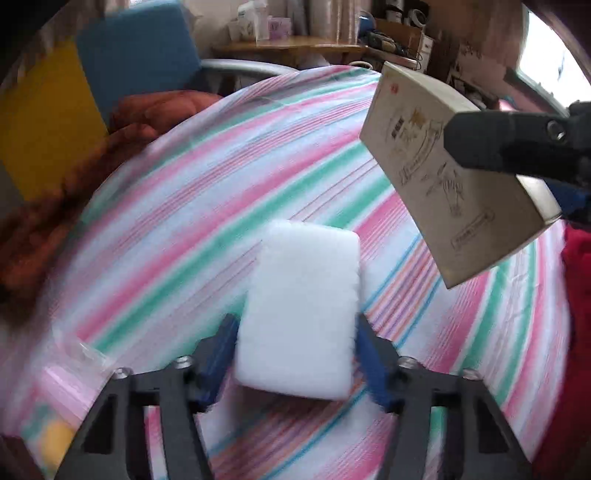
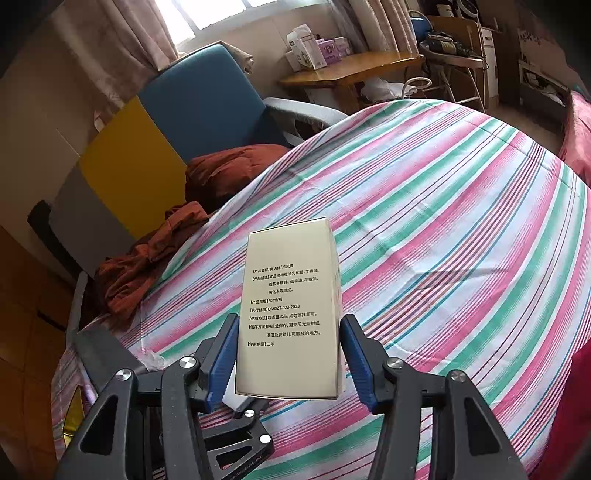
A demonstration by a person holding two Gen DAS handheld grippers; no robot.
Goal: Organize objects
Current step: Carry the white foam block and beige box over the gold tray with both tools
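A white sponge block (image 1: 299, 317) is clamped by the left gripper (image 1: 295, 354) above the striped bedsheet (image 1: 184, 206). A cream carton (image 2: 290, 314) (printed "50ml", "Q/ADZT-023-2023") is gripped in the right gripper (image 2: 288, 354), held off the bed.

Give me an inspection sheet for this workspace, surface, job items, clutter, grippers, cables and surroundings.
Surface: striped bedsheet in pink, green and white, spread over a bed.
Job's things: white sponge block between the left gripper's pads; beige printed box held off the sheet by the right gripper.
Clutter: rust-coloured bedding bunched at the sheet's edge; clear plastic wrapper on the sheet beside the left gripper.
Grippers: left gripper closed on the sponge block; right gripper closed on the box.
Cables: tangle of leads and devices on the far stand, too small to detail.
Surroundings: blue chair, yellow panel, wooden table with small boxes, curtained window.
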